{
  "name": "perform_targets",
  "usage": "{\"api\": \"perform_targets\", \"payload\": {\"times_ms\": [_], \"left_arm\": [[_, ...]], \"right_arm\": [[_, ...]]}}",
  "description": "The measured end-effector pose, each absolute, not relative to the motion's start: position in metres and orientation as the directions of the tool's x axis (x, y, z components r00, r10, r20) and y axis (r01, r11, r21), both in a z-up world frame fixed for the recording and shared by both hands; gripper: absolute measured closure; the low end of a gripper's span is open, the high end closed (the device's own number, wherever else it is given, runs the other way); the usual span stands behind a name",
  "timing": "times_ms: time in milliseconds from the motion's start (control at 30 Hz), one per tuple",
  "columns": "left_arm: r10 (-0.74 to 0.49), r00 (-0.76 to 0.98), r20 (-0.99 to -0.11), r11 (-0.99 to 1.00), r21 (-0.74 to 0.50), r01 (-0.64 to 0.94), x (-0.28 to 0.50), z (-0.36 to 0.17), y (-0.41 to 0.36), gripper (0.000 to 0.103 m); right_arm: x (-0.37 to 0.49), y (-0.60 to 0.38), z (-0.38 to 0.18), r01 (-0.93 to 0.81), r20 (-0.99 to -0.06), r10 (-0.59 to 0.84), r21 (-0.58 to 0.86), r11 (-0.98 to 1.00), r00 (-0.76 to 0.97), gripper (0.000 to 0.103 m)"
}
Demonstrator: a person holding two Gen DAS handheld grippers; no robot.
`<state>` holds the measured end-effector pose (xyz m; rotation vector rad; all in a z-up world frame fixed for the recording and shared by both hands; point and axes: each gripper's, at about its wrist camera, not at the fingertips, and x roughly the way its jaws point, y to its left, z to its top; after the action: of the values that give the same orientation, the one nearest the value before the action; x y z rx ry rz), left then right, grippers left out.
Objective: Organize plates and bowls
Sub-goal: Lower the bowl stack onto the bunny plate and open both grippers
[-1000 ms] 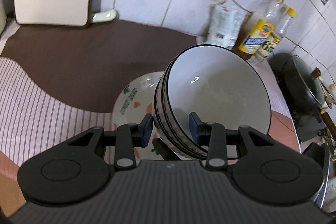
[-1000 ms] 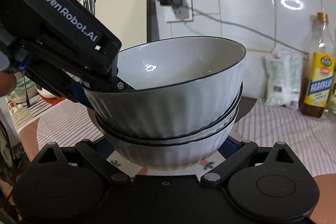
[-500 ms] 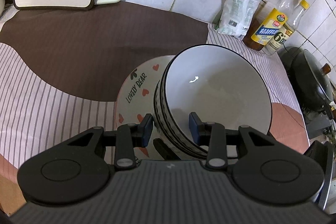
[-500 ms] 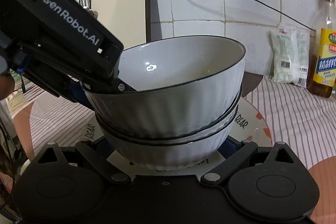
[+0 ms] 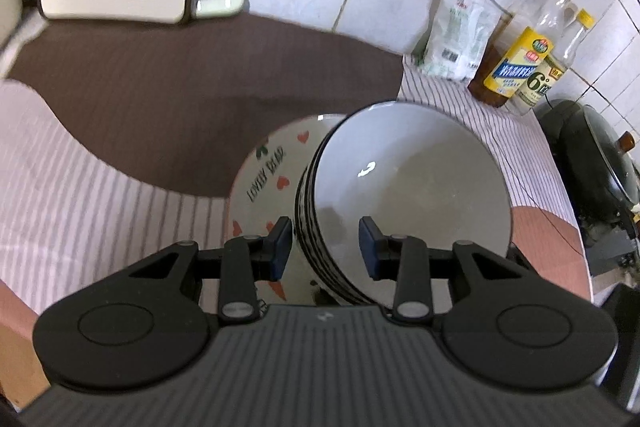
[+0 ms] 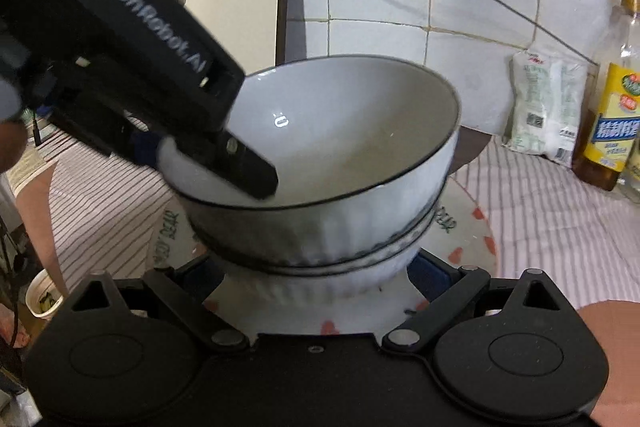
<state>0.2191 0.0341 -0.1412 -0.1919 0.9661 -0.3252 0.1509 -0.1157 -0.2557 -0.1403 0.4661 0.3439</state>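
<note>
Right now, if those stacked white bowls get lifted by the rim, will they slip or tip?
Probably slippery: the bowl stack looks glazed and shiny. It likely feels heavy for its size, being several nested bowls. With the left claw straddling only one side of the rim, the stack may tilt; the right claw flanks its base over the plate.
</note>
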Motion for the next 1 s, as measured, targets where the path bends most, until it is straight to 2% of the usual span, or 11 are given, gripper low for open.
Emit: {"api": "perform_targets", "payload": {"times_ms": [333, 567, 1000], "left_arm": [[-0.323, 0.614, -0.720, 0.945, -0.209, 0.252, 0.171, -0.087, 0.038, 0.057], [-0.314, 0.672, -0.671, 0.947, -0.169, 0.274, 0.125, -0.048, 0.051, 0.050], [-0.256, 0.722, -0.643, 0.963, -0.108, 0.245, 0.069, -0.007, 0.067, 0.040]], "right_arm": [[0.093, -0.144, -0.215, -0.226, -0.438, 0.197, -0.015, 0.974, 0.877, 0.004], [0.050, -0.163, -0.175, -0.133, -0.379, 0.118, -0.012, 0.991, 0.918, 0.004], [-0.003, -0.169, -0.127, -0.011, -0.419, -0.006, -0.039, 0.999, 0.908, 0.001]]}}
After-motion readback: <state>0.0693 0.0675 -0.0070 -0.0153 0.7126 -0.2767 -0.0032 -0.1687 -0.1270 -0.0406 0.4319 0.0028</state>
